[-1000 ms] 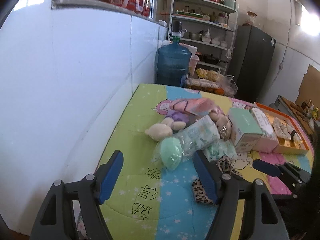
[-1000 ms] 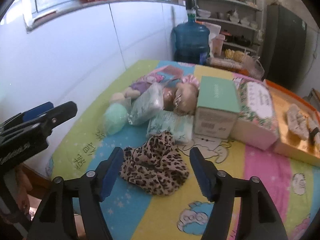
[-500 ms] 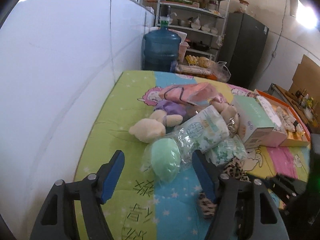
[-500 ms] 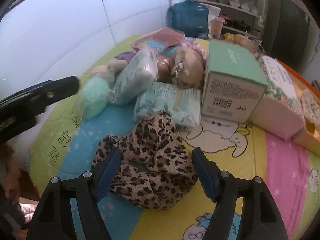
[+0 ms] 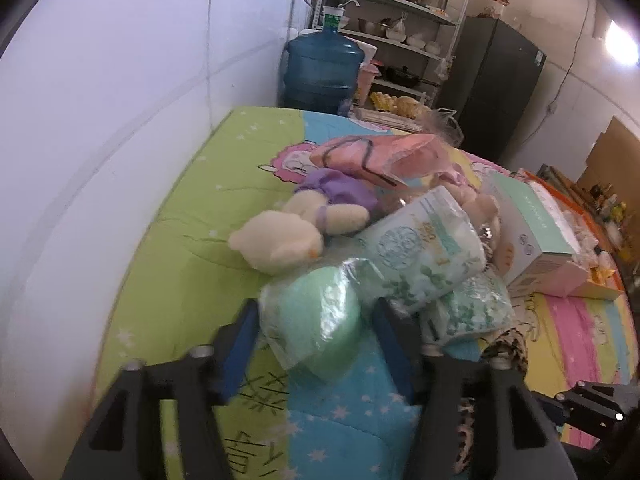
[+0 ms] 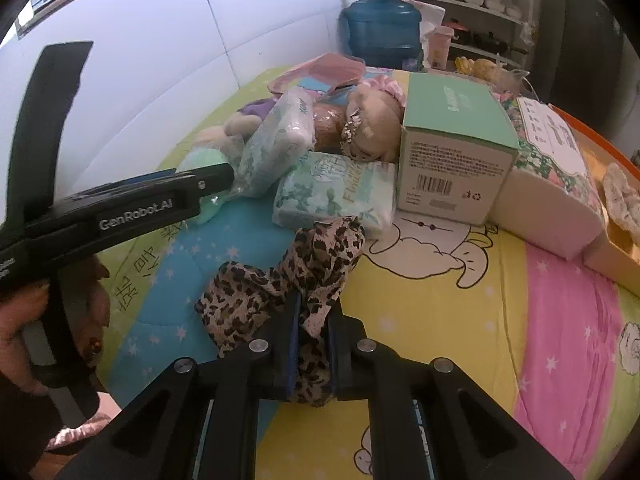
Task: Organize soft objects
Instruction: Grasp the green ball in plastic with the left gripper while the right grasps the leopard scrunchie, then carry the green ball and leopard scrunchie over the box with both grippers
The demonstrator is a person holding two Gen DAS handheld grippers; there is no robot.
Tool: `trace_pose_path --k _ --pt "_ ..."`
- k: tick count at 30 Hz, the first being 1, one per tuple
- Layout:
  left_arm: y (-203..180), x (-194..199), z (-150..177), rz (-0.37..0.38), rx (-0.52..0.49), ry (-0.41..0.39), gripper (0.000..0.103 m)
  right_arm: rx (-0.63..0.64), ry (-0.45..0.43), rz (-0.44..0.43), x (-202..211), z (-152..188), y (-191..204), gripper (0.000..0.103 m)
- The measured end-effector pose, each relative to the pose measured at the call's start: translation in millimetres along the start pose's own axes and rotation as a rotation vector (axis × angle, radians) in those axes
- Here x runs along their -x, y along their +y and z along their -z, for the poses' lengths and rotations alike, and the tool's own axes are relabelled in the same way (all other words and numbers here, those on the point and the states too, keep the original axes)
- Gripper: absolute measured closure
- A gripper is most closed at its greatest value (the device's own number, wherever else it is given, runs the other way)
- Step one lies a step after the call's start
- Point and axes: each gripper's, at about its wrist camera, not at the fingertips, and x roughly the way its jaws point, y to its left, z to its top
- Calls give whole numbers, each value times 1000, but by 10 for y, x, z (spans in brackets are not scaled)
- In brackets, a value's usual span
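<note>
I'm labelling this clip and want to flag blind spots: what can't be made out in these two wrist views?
- Leopard-print fabric piece: in the left wrist view mostly hidden behind the left gripper; its near end is covered by the right gripper.
- Plush doll with purple outfit: its body is buried under the soft tissue packs in both views.
- Items in the orange tray: cut off by the right wrist view's edge.
- Shelf contents: too small.

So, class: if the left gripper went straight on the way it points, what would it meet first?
The left gripper, jaws closing, would probably first meet the green ball in a plastic bag, already between its fingers.
</note>
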Motion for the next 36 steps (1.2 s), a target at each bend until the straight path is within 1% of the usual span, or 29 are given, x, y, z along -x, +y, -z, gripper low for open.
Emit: trace_pose_path --k 2,5,13,18,25,30,36 --pt "7 21 30 -3 1 -5 59 -6 3 -13 7 -6 -25 93" --pt "-17 60 66 -24 -7 -18 61 -3 0 -25 42 9 -29 94" --pt "-38 190 85 -48 6 -38 63 12 -23 -45 141 -19 -13 94" --pt "-53 379 55 -51 12 -67 63 19 -59 -51 269 -85 0 95" --pt "-186 643 -44 -45 3 -105 63 8 -127 -60 551 -225 -31 95" --pt "-394 809 -200 -36 -15 -133 63 1 -196 -54 825 -363 -98 95" --pt "-708 927 -439 -21 -56 -165 63 -25 -271 -20 1099 -570 -334 95"
